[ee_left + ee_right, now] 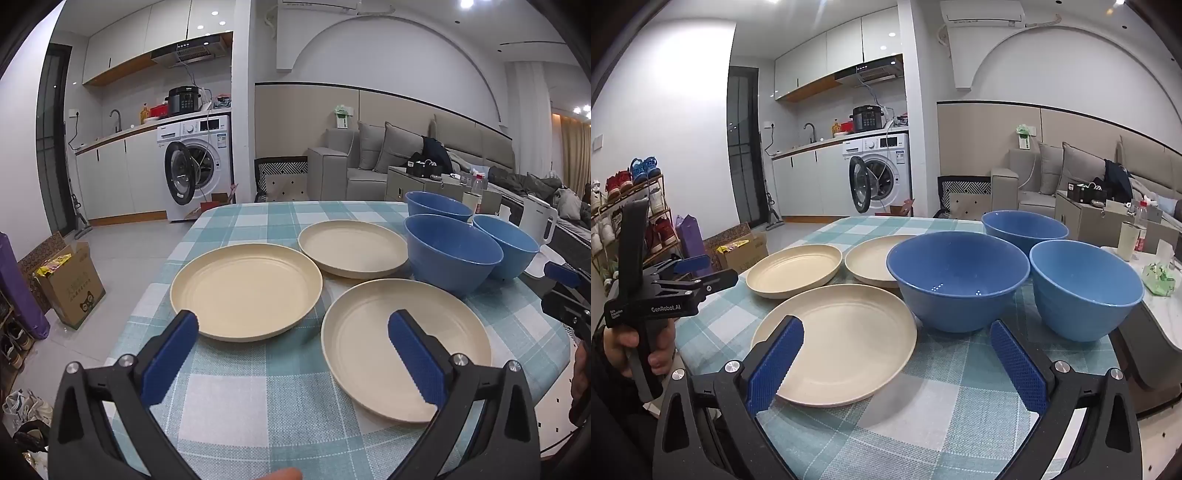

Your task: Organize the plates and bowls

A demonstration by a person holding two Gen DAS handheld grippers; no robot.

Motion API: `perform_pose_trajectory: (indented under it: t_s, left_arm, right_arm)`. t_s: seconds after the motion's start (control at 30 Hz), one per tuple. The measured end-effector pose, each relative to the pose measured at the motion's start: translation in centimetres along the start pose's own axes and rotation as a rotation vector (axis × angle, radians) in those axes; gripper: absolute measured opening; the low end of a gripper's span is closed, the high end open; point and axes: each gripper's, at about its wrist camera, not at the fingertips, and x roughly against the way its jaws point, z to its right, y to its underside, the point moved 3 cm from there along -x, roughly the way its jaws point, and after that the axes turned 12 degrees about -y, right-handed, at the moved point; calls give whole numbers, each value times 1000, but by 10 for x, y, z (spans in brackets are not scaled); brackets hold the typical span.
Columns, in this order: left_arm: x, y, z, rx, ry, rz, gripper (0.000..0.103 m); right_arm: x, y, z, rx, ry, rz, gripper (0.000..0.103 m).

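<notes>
Three cream plates (246, 291) and three blue bowls (958, 278) sat apart on the checked cloth of the desk (236, 402), none yet stacked. The left gripper (293, 354) and right gripper (897, 363) hung over the near edge, both spread wide and empty. The plates were shallow, smooth and ringed, with low rims that gave the blue ribbed pads little to bite; a plate could likely slip or scrape the cloth. The deep, rounded, glossy bowls stood close together, so one might knock its neighbour.

Bright ceiling lights, sharp, fisheye-warped edges
</notes>
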Motion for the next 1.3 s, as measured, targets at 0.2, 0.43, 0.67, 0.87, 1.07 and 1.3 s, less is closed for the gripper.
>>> perform_pose_trajectory:
  t_s: [0.2,0.43,0.67,0.87,1.07,1.3]
  left_arm:
    - [1,0,0,-2,-2,0,103]
    - [-2,-1,4,-3,-5,-5,103]
    - [-1,0,4,-2,-3,-3,103]
    - [-2,0,3,-3,-2,-6,103]
    - [-2,0,2,-1,-3,-4,103]
    - [-1,0,1,0,-2,-6,103]
  right_arm:
    - [0,0,-1,4,-1,-3,103]
    - [0,0,-1,7,1,-3,103]
    - [-1,-2,1,0,3,-2,103]
    - [4,-1,2,4,10,-7,103]
    - [3,2,1,9,13,-6,103]
    - [3,2,1,10,14,-7,103]
